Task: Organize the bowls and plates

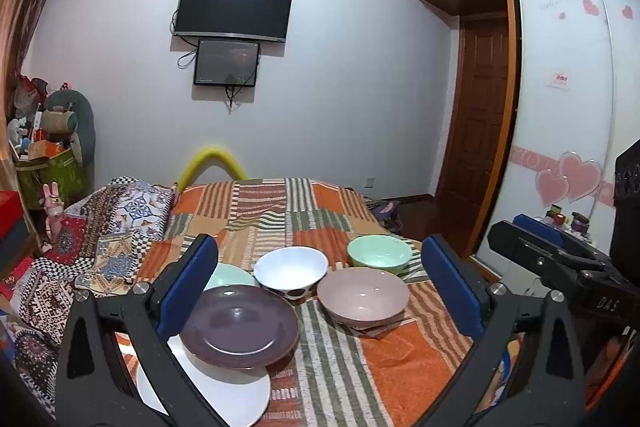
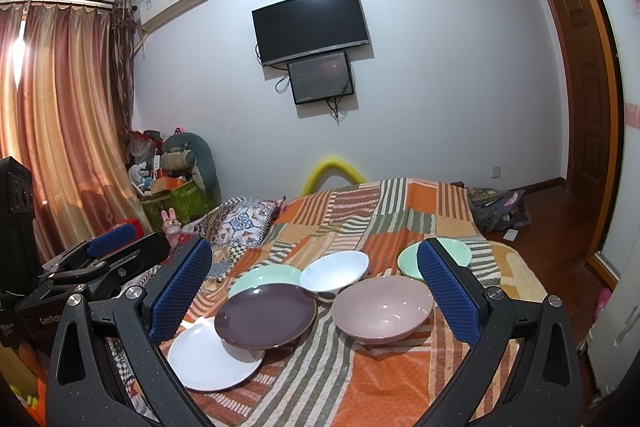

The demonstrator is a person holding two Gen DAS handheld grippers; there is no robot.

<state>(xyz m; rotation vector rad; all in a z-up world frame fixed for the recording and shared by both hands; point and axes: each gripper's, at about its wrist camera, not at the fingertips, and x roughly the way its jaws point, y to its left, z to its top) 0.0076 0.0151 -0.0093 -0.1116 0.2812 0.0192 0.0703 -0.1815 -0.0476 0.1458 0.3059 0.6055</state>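
Both tools stand wide apart and hold nothing: the left tool (image 1: 320,291) frames the dishes in the lower half of the left wrist view, and the right tool (image 2: 316,291) does the same in the right wrist view. The dishes lie on a bed under a striped orange, green and white blanket (image 1: 400,367), in the lower middle of both frames. A purple plate (image 1: 239,325) sits at lower left, overlapping the rim of a white plate (image 1: 224,395) just below it. A green plate (image 1: 230,275) shows behind the purple one, partly hidden by the left tool's blue pad. At the centre a white bowl (image 1: 291,271) with dark spots on its outside stands upright, touching or nearly touching a pink bowl (image 1: 363,294) to its right. A green bowl (image 1: 379,253) sits behind the pink one, further up the frame. At the right edge of the left wrist view the other tool's black body bears the letters "DAS"; at the lower left of the right wrist view a black body reads "GenRob", the rest cut off. A dark TV (image 1: 234,7) hangs on the wall at upper centre with a smaller screen (image 1: 227,63) under it. A red tag on the wardrobe door (image 1: 560,79) at right carries writing too small to read.
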